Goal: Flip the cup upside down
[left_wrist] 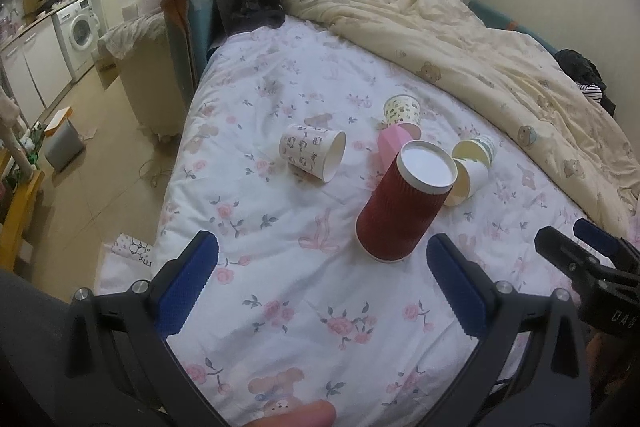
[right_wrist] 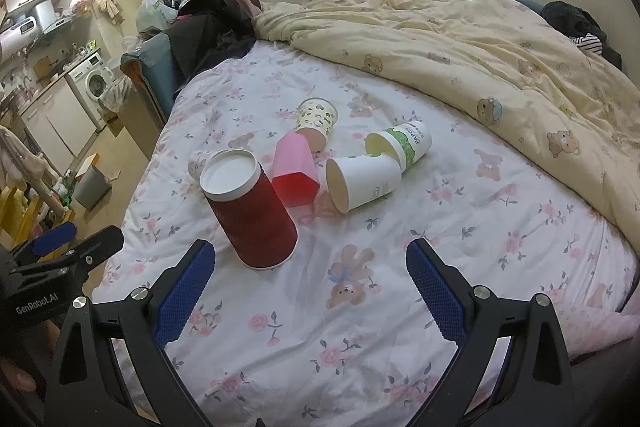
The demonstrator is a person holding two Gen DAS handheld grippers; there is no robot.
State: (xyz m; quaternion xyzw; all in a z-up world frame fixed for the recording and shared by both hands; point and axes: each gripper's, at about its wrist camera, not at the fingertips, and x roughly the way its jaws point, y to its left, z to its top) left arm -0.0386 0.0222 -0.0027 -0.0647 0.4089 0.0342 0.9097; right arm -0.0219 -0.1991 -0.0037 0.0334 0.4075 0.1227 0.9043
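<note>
A red ribbed paper cup (left_wrist: 402, 205) (right_wrist: 250, 209) stands upside down on the floral bedsheet (left_wrist: 280, 287), white base up. My left gripper (left_wrist: 322, 247) is open and empty, just short of the cup. My right gripper (right_wrist: 310, 259) is open and empty, with the red cup ahead on its left. Several other cups lie on their sides behind it: a patterned white cup (left_wrist: 312, 151), a pink cup (right_wrist: 294, 171), a plain white cup (right_wrist: 362, 181), a green-banded cup (right_wrist: 402, 143) and a cup with green prints (right_wrist: 316, 119). The right gripper also shows in the left wrist view (left_wrist: 580, 243).
A cream bear-print duvet (right_wrist: 480, 59) is bunched along the far and right side of the bed. Dark clothes (right_wrist: 216, 23) pile up at the bed's far left corner. The bed edge drops to the floor on the left, where a grey bin (left_wrist: 64, 143) stands.
</note>
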